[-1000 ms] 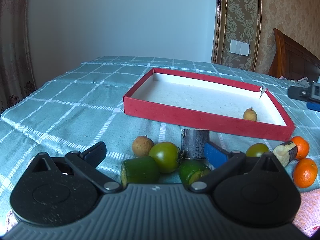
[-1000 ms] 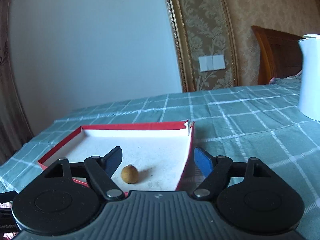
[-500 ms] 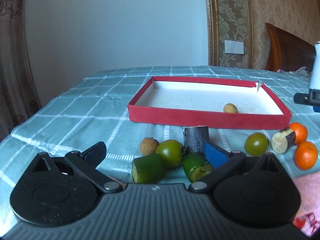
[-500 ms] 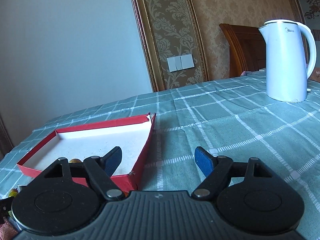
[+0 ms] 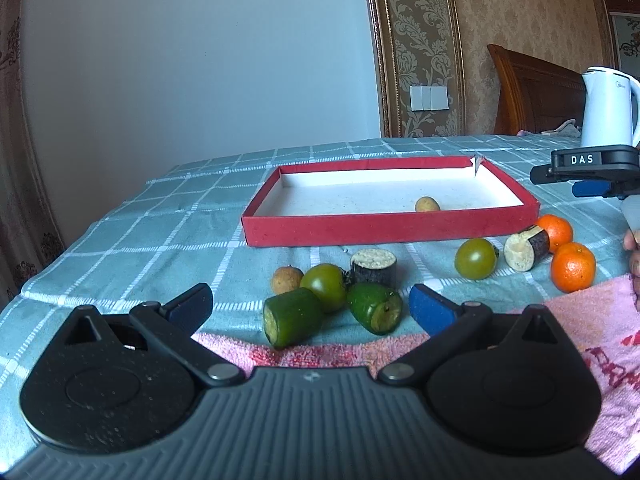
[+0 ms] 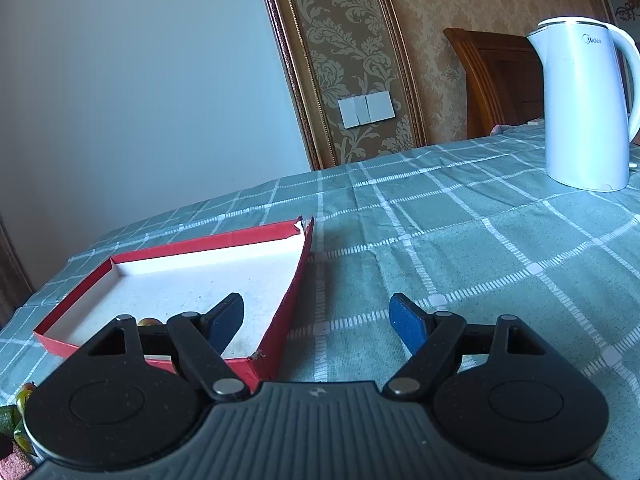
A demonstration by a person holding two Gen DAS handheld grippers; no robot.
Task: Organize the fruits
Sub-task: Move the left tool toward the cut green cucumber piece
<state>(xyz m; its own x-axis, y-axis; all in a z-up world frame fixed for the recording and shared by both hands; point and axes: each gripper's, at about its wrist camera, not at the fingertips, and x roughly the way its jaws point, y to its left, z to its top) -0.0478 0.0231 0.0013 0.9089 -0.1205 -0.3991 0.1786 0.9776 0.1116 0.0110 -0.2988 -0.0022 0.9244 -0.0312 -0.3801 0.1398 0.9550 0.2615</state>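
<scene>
Teal checked tablecloth point(image 5: 132, 240) covers the table, w/ a pale wall and gold patterned wallpaper behind. Red tray point(image 5: 384, 228) sits mid-table, white inside, holding one small tan fruit point(image 5: 427, 204) near its front right. In front of the tray, outside it, lies a cluster: a brown round fruit point(image 5: 286, 279), a green tomato point(image 5: 324, 286) touching it, a dark-skinned cut piece point(image 5: 373, 266) standing cut face up just behind, a green cut chunk point(image 5: 292, 318) and a second green cut piece point(image 5: 376, 307) nearest the camera. Off to the right: another green tomato point(image 5: 476, 258), a dark-skinned piece point(image 5: 526, 248) on its side, and two oranges point(image 5: 573, 267) beside it. Pink towel point(image 5: 600, 320) lies along the near edge, the chunk's base resting at its border. Left gripper point(image 5: 310, 308) hangs low just short of the cluster, jaws spread wide, nothing between them. Right gripper point(image 6: 316, 318) is likewise spread and empty, its left finger over the tray's near right corner, right finger over bare cloth; in the left view it shows at the far right edge beyond the tray. White kettle point(image 6: 588, 104) stands on the far right of the table, well apart from the tray point(image 6: 288, 296).
</scene>
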